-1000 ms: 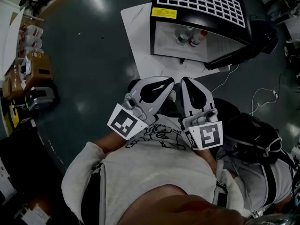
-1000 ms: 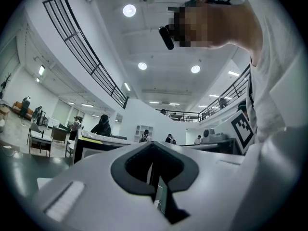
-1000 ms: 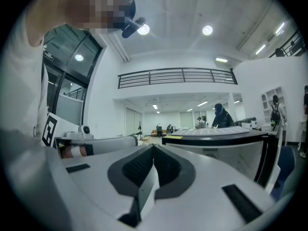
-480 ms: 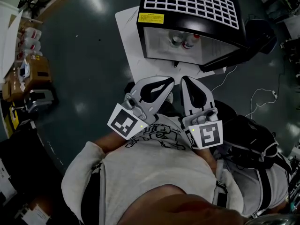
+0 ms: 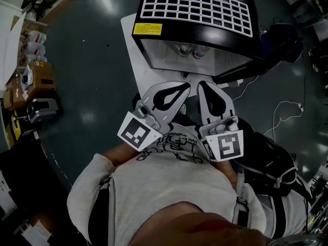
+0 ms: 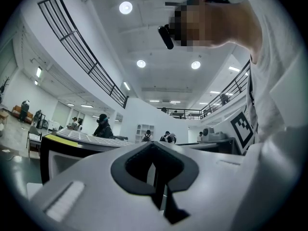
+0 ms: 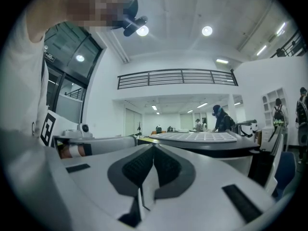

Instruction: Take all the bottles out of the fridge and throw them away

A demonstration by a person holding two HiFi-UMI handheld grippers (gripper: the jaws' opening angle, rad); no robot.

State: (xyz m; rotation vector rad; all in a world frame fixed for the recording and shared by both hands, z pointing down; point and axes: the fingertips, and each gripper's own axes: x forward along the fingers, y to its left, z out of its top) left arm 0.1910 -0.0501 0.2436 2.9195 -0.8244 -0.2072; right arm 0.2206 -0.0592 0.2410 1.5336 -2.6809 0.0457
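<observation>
1. The fridge (image 5: 197,12), black with a white grid on top and a yellow label at its front edge, is seen standing on a white sheet (image 5: 134,53) on the dark floor (image 5: 92,45), just ahead of the person.
2. The bottles (image 5: 187,49) are seen inside the fridge, near the middle behind its front face; only their caps can be made out.
3. The left gripper (image 5: 182,89) is held close to the person's chest and pointed toward the fridge. Its jaws are seen pressed together in the left gripper view, with nothing between them.
4. The right gripper (image 5: 203,87) is held just beside the left one, pointed the same way. Its jaws are likewise clenched on nothing.
5. Neither gripper is in contact with the fridge.
6. Cardboard boxes (image 5: 43,70) are seen at the left edge of the floor, and a black bag (image 5: 271,160) lies at the person's right.
</observation>
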